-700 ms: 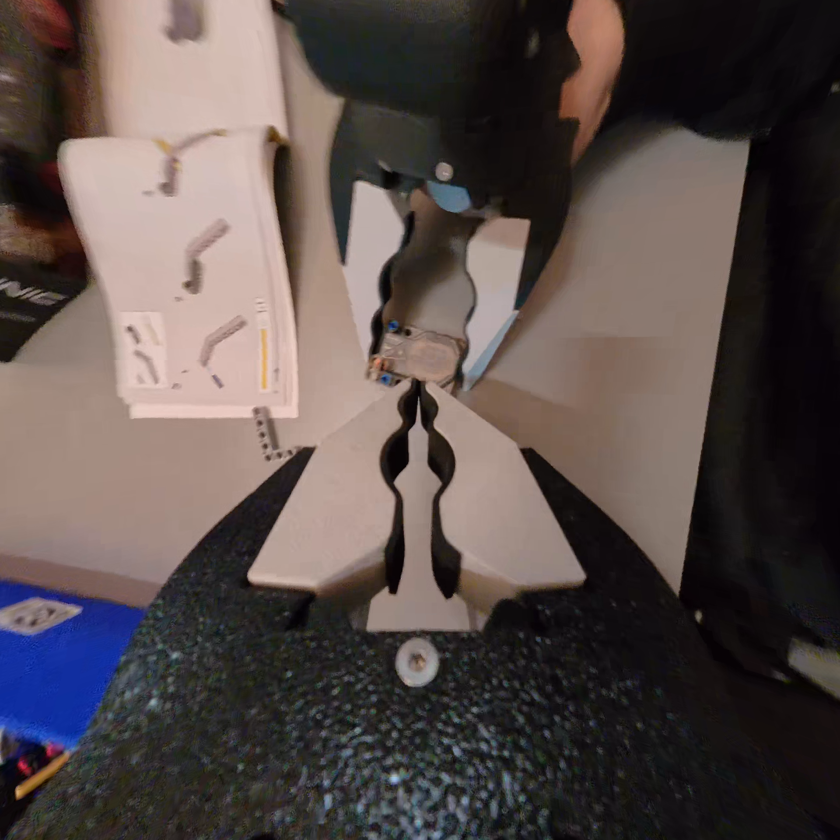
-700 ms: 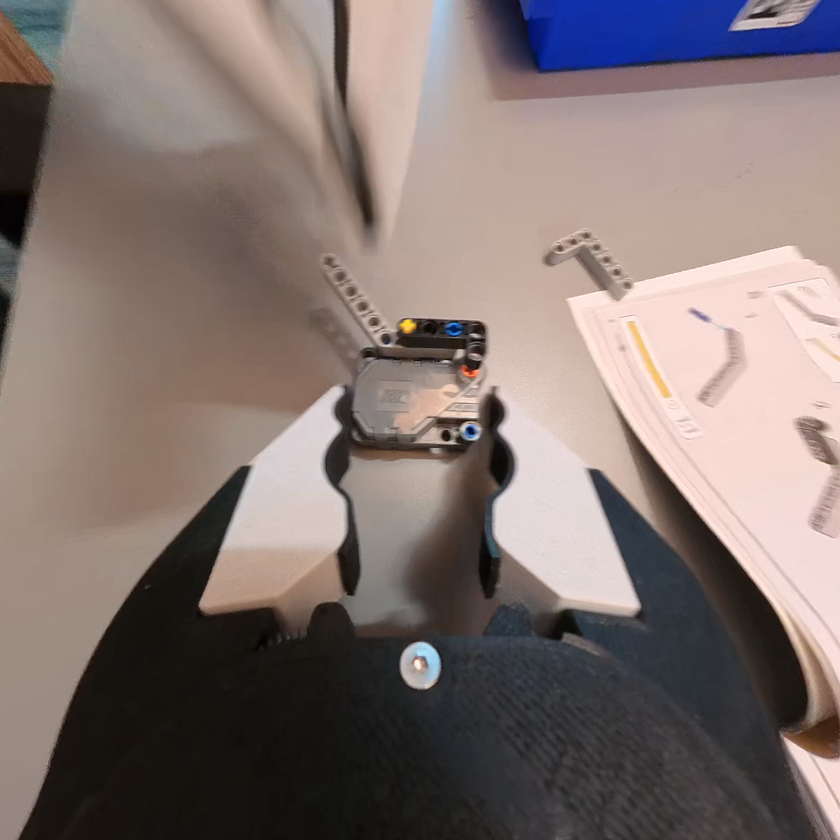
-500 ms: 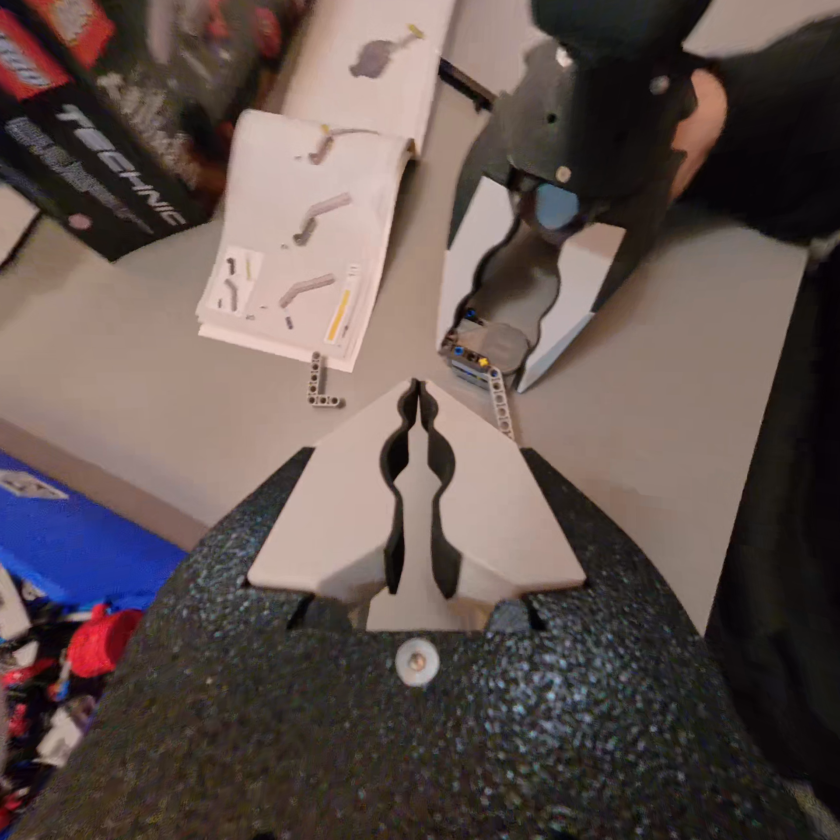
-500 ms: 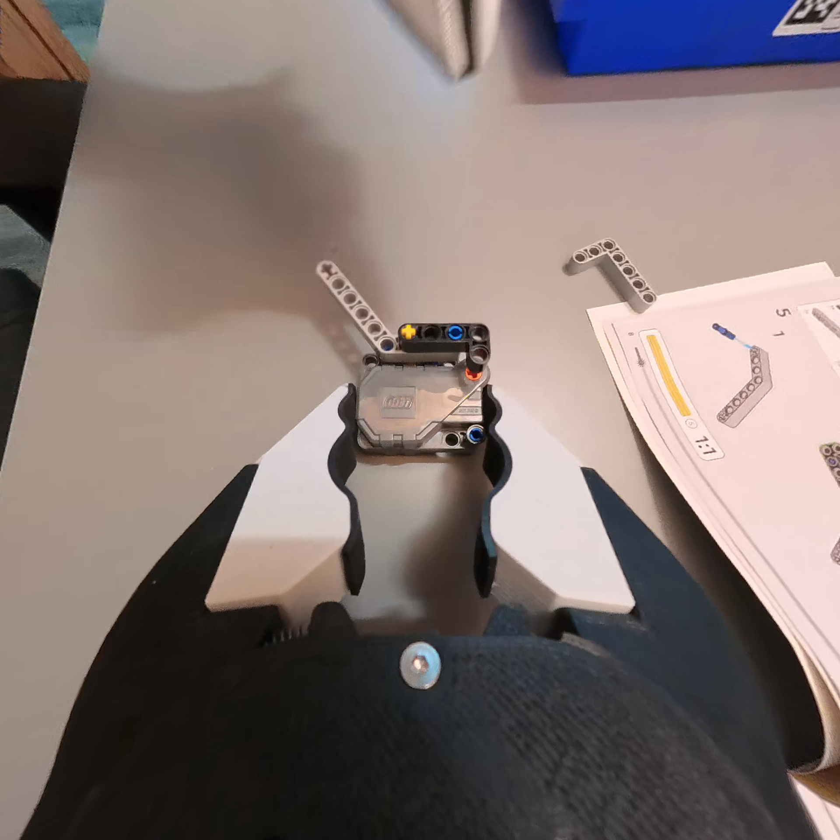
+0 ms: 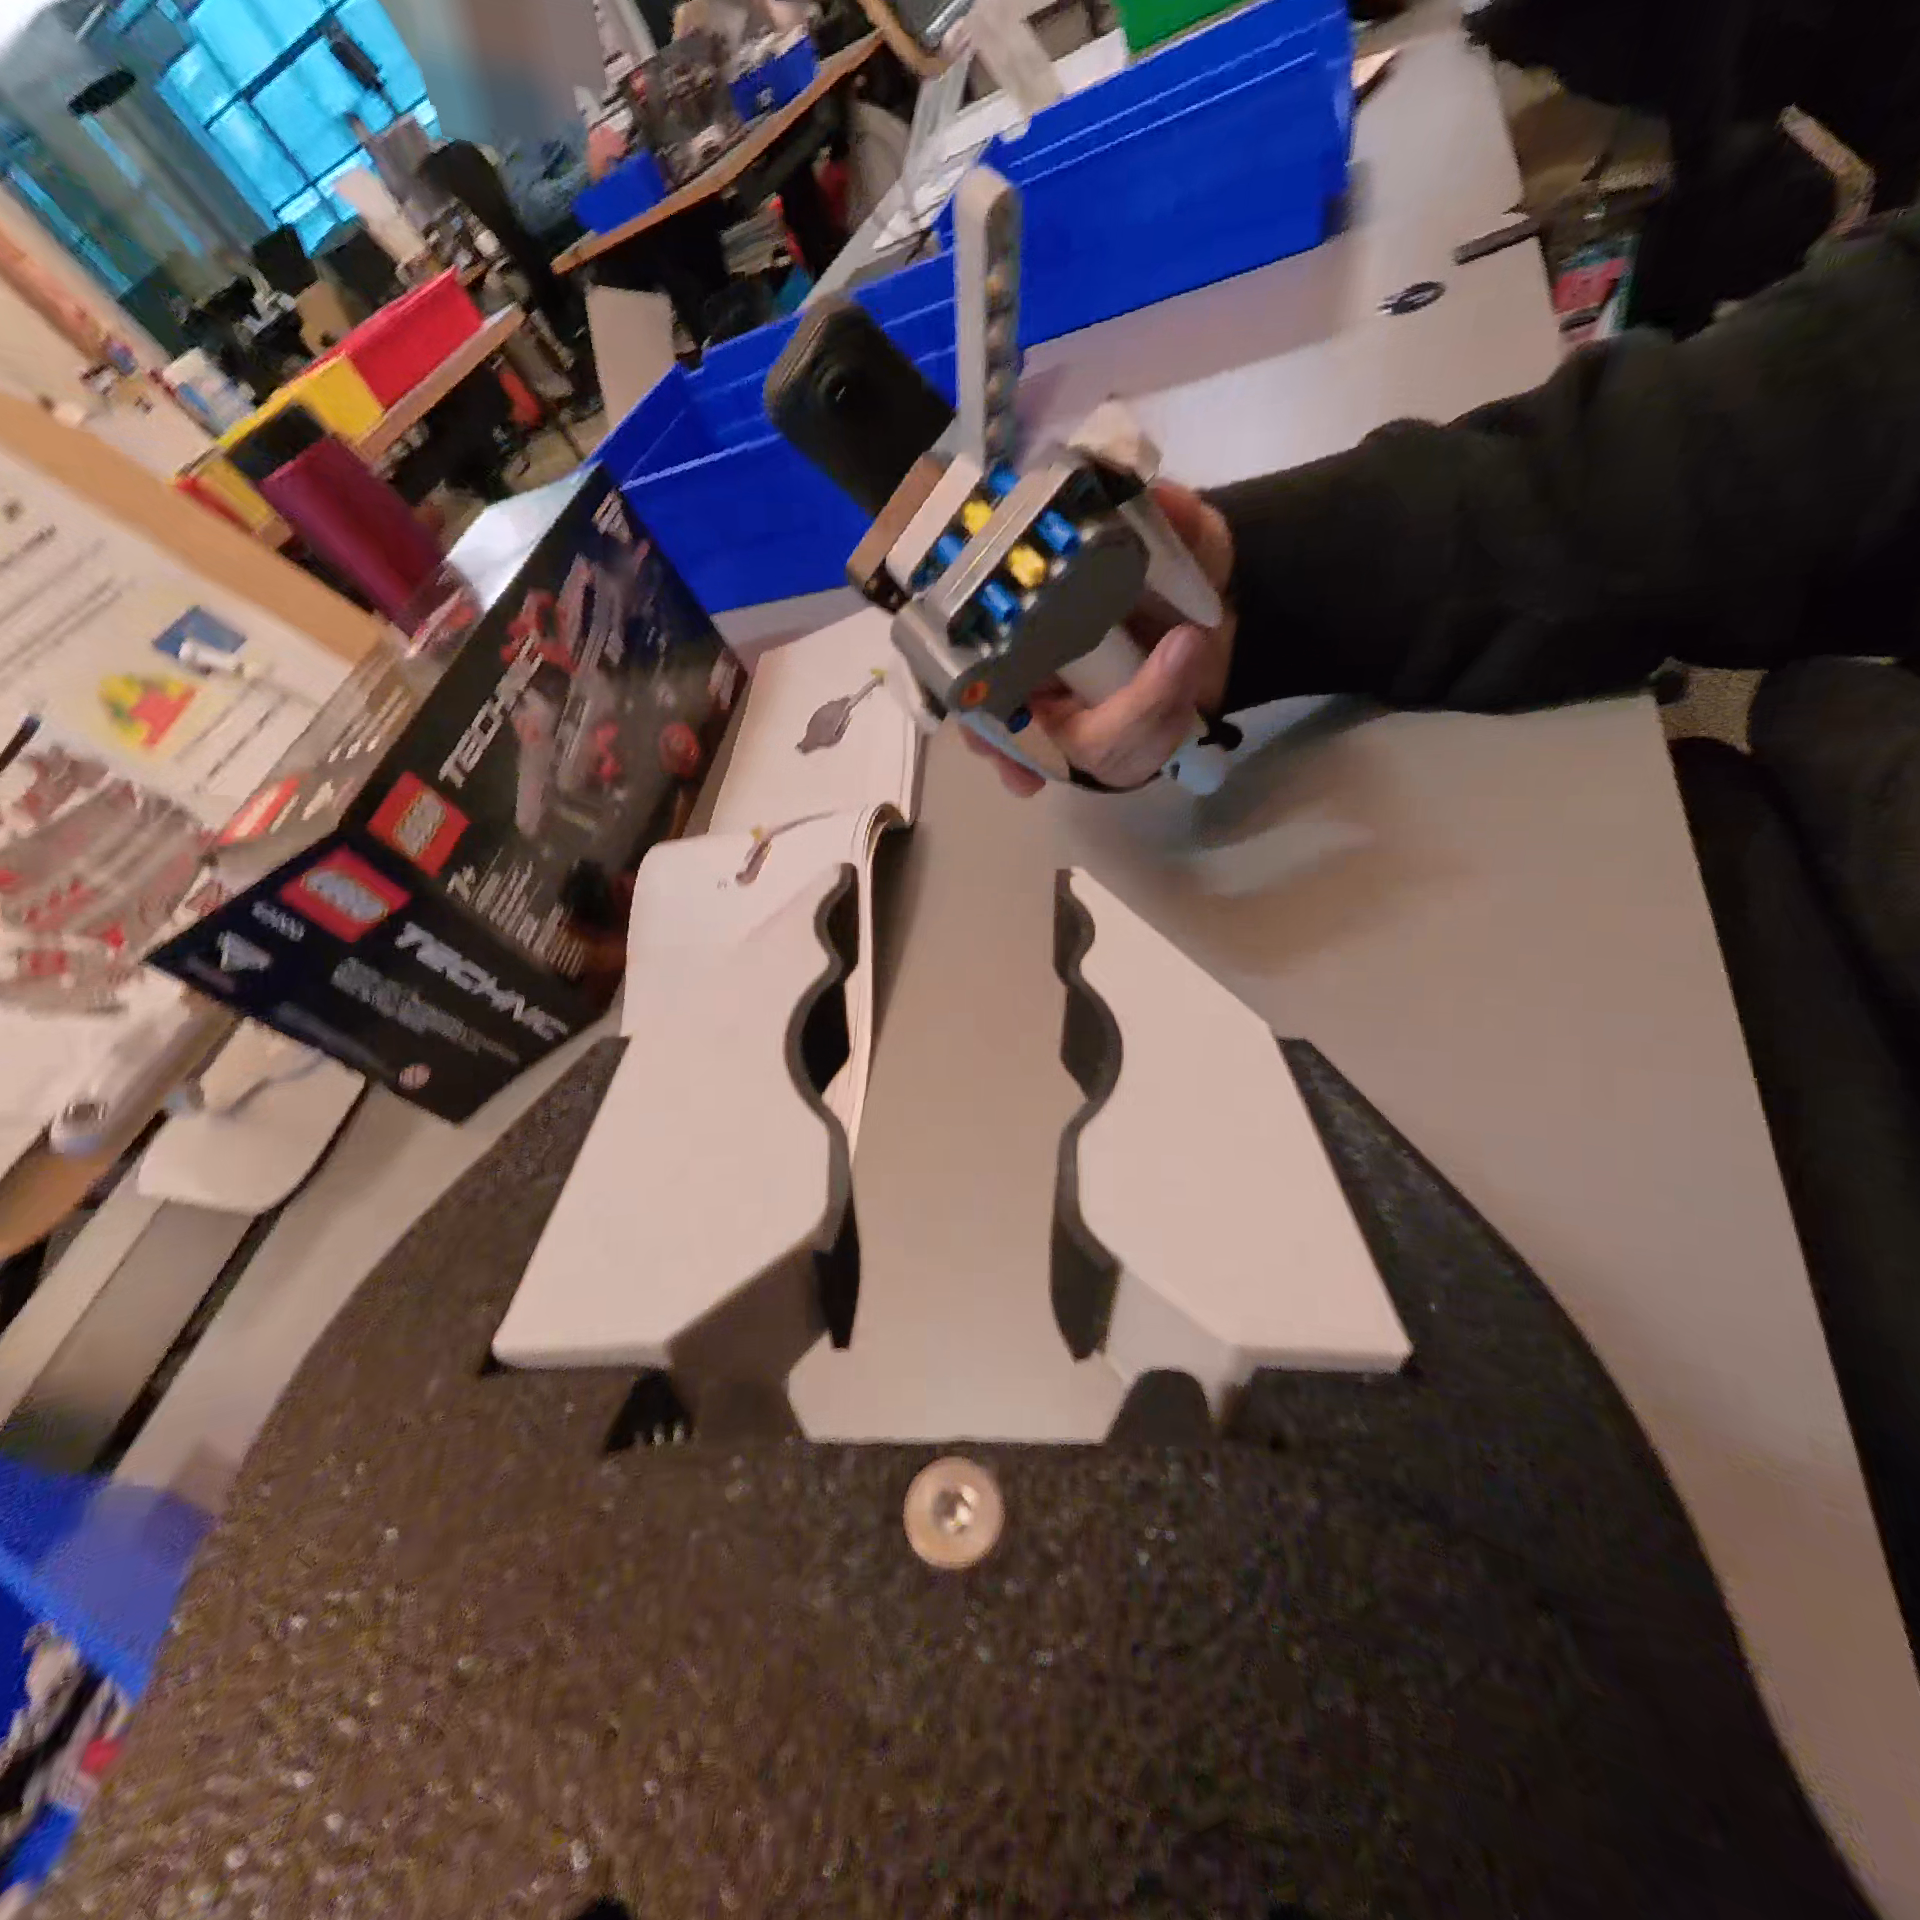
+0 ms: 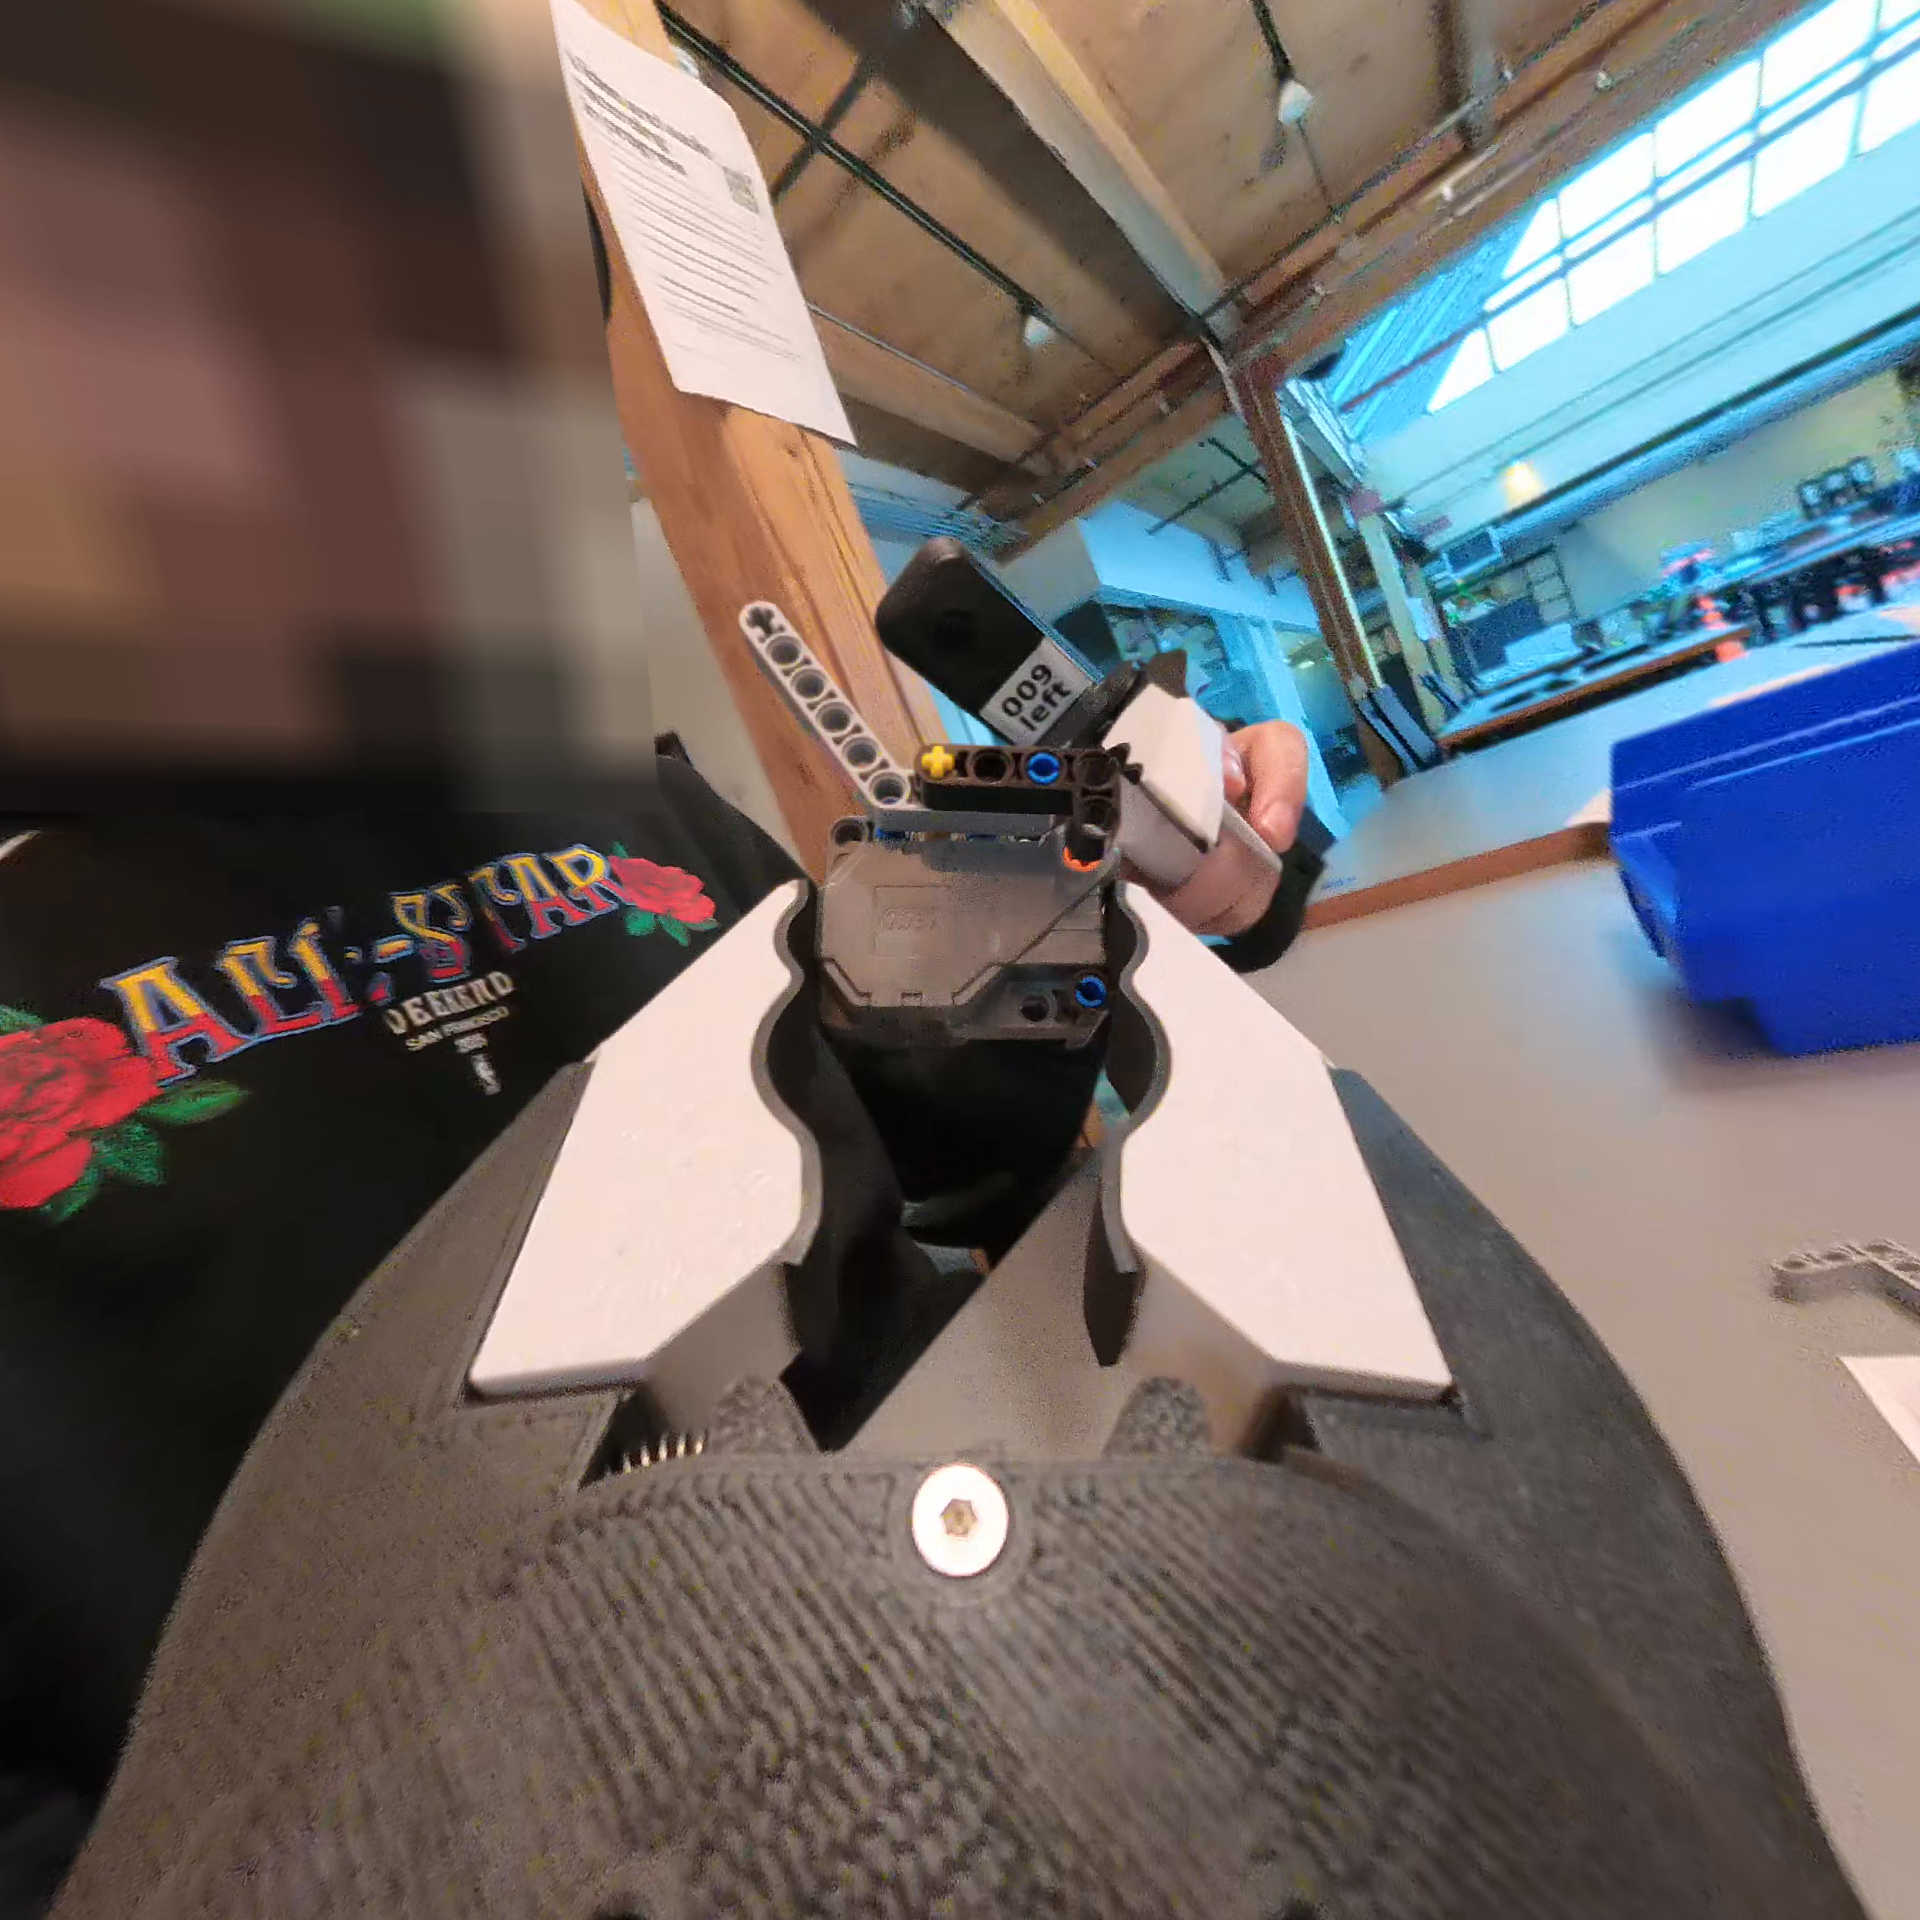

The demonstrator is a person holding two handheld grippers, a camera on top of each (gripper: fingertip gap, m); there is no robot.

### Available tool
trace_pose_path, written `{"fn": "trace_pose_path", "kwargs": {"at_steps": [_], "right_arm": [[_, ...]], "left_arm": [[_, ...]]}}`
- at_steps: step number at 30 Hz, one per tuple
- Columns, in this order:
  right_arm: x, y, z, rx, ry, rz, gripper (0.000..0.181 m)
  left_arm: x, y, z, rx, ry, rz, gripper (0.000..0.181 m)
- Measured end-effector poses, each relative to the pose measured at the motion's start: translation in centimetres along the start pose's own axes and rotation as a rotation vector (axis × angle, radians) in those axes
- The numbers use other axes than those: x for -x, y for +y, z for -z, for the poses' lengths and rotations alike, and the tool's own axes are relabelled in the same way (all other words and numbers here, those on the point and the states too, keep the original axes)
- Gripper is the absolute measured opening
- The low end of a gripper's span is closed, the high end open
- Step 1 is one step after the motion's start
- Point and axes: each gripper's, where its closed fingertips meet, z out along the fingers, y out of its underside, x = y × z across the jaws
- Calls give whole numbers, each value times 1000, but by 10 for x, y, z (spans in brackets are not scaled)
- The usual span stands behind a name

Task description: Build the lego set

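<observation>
My right gripper [image 6: 961, 920] is shut on a grey Lego block assembly [image 6: 956, 935] and holds it up in the air, off the table. A black beam [image 6: 1013, 771] with yellow and blue pins sits on top of it, and a light grey beam [image 6: 821, 717] sticks up from it. In the left wrist view the same assembly [image 5: 1013, 592] hangs above the table ahead of me. My left gripper [image 5: 956, 899] is open and empty, a short way from the assembly. It also shows in the right wrist view [image 6: 1174, 800], just beyond the assembly.
The open instruction booklet [image 5: 821, 696] and the black Lego box [image 5: 468, 831] lie on the grey table [image 5: 1403, 1039] to the left. Blue bins [image 5: 1143, 177] stand behind. A loose grey angled beam [image 6: 1849, 1273] lies on the table. A person in a black shirt [image 6: 312, 1039] is close. Spacing between my two grippers at the tips: around 5 centimeters. About 15 centimeters separates my left fingertips from the loose grey angled beam [image 6: 1849, 1273].
My right gripper has lifted the assembly off the table and tilted up. My left gripper, shut before, has opened and now points level across the table.
</observation>
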Motion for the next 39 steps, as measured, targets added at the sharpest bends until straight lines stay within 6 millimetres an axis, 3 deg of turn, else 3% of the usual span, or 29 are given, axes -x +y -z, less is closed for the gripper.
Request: {"fn": "trace_pose_path", "kwargs": {"at_steps": [8, 12, 19, 27, 39], "right_arm": [[11, 0, -2, -53, -112, -30, 53], [12, 13, -9, 13, -123, -43, 53], [18, 43, -20, 215, -101, 20, 53], [27, 44, -21, 236, -118, 32, 53], [27, 39, -20, 207, -102, 32, 53]], "left_arm": [[-14, -27, -16, -52, 100, -109, 55], [-19, -34, -24, -55, 119, -177, 64], [-38, -33, -32, -23, 168, -387, 55], [-48, -37, -30, -12, 142, -516, 44], [-37, -34, -34, -2, 80, -557, 43]]}}
